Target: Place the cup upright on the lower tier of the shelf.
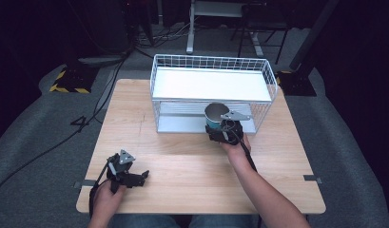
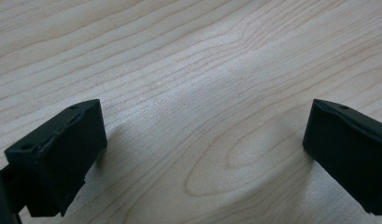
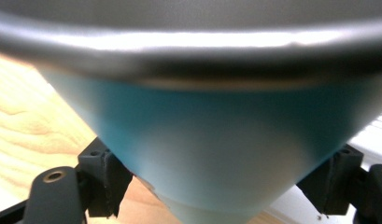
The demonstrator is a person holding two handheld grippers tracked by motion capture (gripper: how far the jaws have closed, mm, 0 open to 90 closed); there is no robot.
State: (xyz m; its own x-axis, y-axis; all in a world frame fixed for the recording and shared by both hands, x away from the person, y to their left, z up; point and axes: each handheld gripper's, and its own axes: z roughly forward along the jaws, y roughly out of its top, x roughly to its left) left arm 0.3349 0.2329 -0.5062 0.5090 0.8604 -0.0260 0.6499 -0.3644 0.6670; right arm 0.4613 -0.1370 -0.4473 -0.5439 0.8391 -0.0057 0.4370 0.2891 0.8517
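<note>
Teal cup point(image 1: 214, 115), held in right claw point(image 1: 220, 129), beside wire rack point(image 1: 211, 78).

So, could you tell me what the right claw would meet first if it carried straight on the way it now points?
Probably the white wire rack: the right claw, shut on the teal metal cup, points at its open lower tier, likely the grey bottom shelf, though depth is unclear.
</note>
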